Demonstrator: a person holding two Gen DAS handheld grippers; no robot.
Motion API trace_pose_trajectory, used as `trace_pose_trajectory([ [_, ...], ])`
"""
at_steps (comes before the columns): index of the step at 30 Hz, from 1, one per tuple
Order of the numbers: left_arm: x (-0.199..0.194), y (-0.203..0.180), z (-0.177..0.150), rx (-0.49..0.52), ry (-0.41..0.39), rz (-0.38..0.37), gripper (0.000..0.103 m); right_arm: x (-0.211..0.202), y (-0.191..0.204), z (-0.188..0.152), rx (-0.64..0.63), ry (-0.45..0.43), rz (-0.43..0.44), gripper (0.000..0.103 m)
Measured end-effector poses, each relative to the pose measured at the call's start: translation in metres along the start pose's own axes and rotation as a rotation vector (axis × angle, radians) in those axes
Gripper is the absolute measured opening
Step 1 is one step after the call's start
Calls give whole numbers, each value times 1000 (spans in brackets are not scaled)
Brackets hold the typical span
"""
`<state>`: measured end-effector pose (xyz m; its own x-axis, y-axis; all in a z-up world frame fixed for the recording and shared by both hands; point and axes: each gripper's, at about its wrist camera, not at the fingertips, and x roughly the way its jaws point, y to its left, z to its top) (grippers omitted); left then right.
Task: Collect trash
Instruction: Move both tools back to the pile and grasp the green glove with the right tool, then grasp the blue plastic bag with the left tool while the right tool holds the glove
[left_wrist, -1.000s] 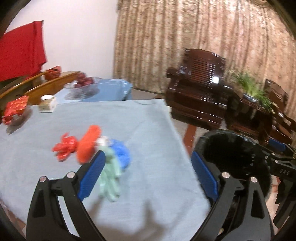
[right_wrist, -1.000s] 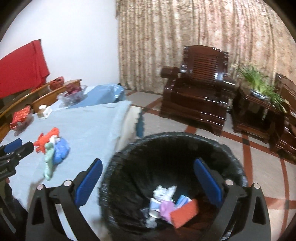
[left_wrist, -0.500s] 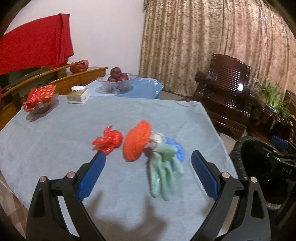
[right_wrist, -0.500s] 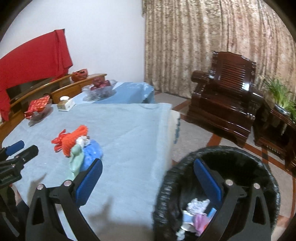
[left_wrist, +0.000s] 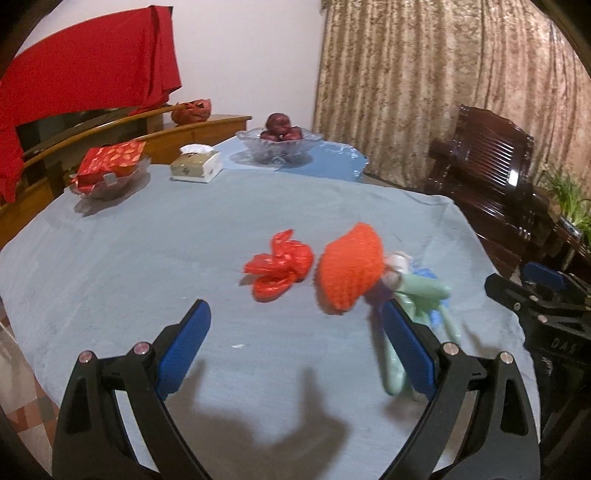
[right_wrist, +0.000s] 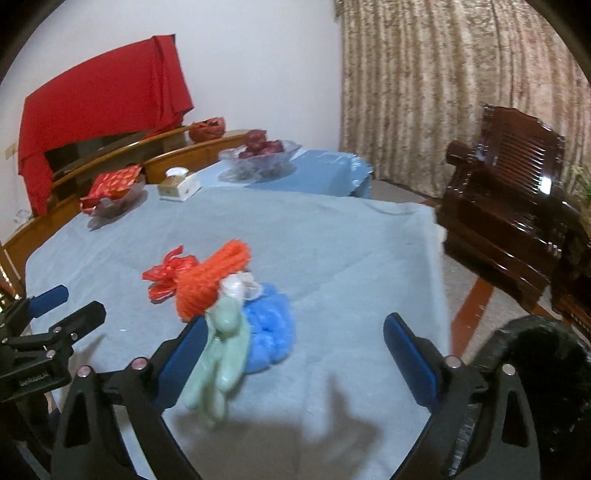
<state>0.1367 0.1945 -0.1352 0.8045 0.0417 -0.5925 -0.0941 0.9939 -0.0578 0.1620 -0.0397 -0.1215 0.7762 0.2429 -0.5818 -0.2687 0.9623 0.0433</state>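
A small heap of trash lies on the blue-grey tablecloth. It holds a crumpled red plastic bag, an orange net wad, a pale green glove, a white scrap and a blue puff. My left gripper stands open just short of the red bag and the orange wad. My right gripper is wide and its jaws are closing. Nothing is pressed between them. The glove lies by its left finger. The black bin stands low at the right.
At the back of the table are a glass fruit bowl, a tissue box and a dish of red packets. A dark wooden armchair stands off the table's right edge. A red cloth hangs behind.
Both views have swung left, away from the bin and onto the table. The trash heap is now closer and more central. The bin has slid to the right edge of the right wrist view.
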Motion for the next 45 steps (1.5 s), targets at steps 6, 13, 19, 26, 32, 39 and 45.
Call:
trace_pose_trajectory([
  [6,12,14,5,-16,2,21,91,33,21,1,-22,43,51,75],
  [13,23,21,3,-28,15,30,91,60,36,-5,-29,97,117,49],
  [19,30,25,-1,-43,28,32,91,70,41,-10,-43,120,129,43],
  [26,33,26,-2,-51,31,34,91,80,44,-10,-56,131,117,43],
  [32,32,25,-1,-48,30,32,91,79,38,-8,-32,135,143,23],
  [39,29,16,2,-36,21,19,91,55,24,-2,17,100,213,17],
  [45,23,-5,4,-13,11,-6,91,31,10,2,40,71,216,17],
])
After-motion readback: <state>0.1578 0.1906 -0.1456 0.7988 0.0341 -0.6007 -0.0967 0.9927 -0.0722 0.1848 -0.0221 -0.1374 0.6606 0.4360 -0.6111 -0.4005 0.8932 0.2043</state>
